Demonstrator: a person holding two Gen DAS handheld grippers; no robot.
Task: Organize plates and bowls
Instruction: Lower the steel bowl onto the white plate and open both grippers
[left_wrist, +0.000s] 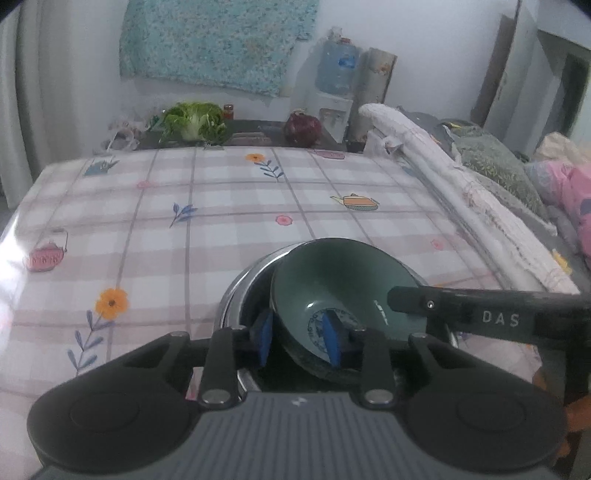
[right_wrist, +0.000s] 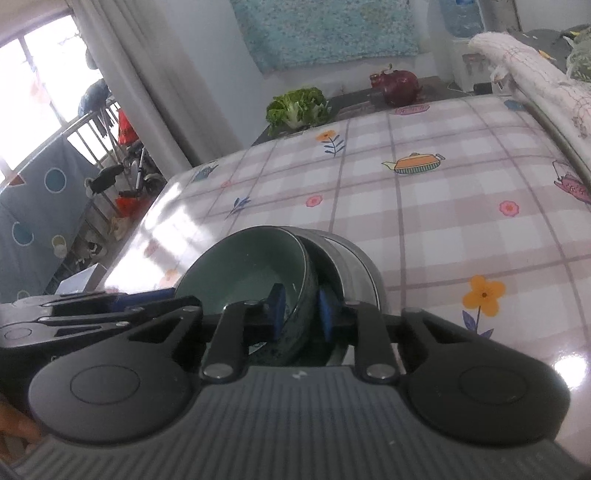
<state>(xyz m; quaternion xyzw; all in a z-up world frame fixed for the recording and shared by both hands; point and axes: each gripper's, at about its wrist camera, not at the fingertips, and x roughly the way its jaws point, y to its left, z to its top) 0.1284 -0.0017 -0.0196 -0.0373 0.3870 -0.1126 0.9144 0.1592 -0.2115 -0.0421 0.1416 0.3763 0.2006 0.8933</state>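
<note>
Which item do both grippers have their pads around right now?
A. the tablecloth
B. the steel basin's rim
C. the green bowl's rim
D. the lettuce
C: the left gripper and the right gripper each pinch the wall of the tilted green bowl, which sits inside the steel basin.

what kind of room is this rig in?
Looks like a lived-in home room, probably a dining or living area: a table under a checked floral tablecloth, a water dispenser against the far wall, and a leafy cabbage on a side counter.
</note>
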